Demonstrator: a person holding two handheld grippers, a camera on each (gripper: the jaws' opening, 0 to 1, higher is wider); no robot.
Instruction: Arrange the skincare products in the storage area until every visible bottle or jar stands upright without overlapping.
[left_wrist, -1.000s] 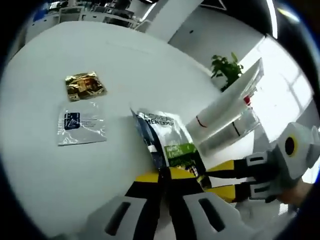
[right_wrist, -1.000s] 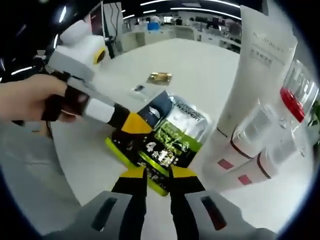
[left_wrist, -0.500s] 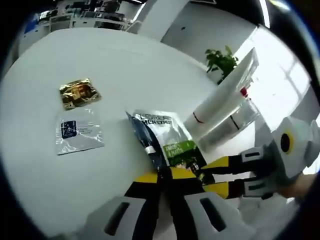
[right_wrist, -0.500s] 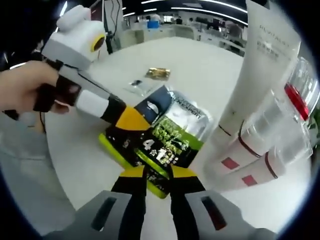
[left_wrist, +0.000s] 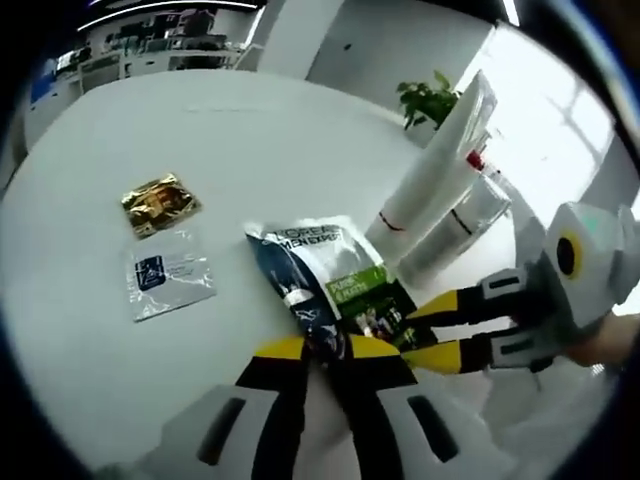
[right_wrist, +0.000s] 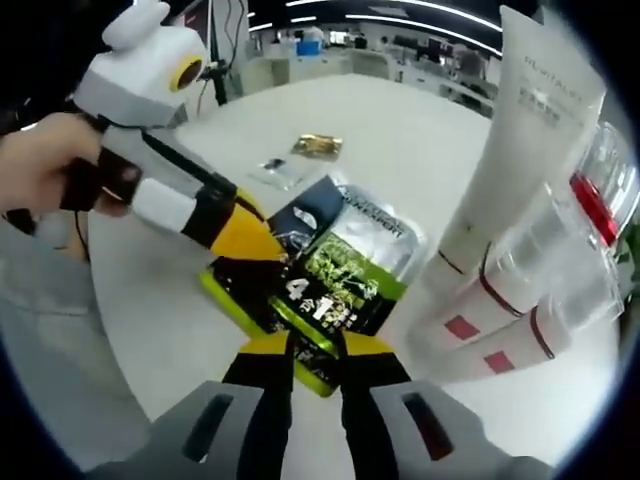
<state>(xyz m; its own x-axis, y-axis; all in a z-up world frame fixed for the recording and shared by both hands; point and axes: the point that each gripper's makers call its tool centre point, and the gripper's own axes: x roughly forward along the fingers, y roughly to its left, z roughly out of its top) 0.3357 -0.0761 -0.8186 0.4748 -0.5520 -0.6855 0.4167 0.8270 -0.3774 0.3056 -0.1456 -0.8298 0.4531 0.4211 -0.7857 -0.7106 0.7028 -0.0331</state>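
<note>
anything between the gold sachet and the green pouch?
Left gripper view: a clear sachet with a blue label lies partly between the gold sachet and the green pouch; otherwise bare table.

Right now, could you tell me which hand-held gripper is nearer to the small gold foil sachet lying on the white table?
Left. The left hand-held gripper grips the green-and-black pouch on the edge facing the gold foil sachet; the right hand-held gripper grips the opposite edge, farther away.
</note>
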